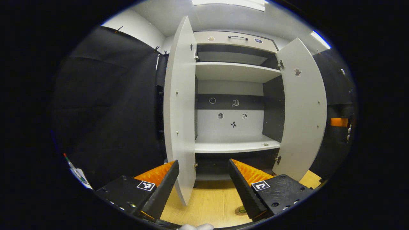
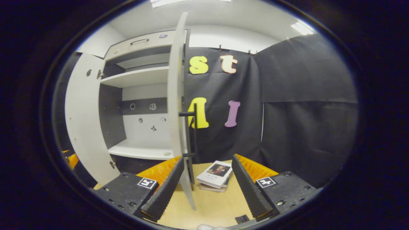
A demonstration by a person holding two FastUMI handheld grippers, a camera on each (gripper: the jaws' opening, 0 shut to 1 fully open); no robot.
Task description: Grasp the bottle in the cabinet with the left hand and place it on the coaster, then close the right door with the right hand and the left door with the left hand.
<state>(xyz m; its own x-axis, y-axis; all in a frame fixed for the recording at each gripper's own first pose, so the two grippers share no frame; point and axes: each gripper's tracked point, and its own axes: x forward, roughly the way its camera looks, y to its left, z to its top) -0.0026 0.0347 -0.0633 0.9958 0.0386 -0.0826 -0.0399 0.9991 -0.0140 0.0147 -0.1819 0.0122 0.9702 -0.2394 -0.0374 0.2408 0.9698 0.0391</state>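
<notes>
The white cabinet [image 1: 235, 72] stands with both doors swung open. In the left gripper view its left door [image 1: 179, 111] comes toward me edge-first, and the door's lower corner lies between the fingers of my open left gripper [image 1: 204, 188], close to the left finger. The right door [image 1: 303, 108] hangs open farther off. A small round disc with a green spot [image 1: 241, 210], maybe the coaster, peeks out on the table beside the right finger. In the right gripper view, the right door [image 2: 175, 95] with its black handle [image 2: 193, 131] stands edge-on, its bottom edge between the fingers of my open right gripper [image 2: 207, 188].
The middle shelf [image 1: 236, 146] carries a small flat round piece [image 1: 266, 144]. A stack of books [image 2: 215, 174] lies on the wooden table [image 2: 214, 207] right of the right door. A small black object [image 2: 242, 219] sits near the front edge. Black cloth walls close in both sides.
</notes>
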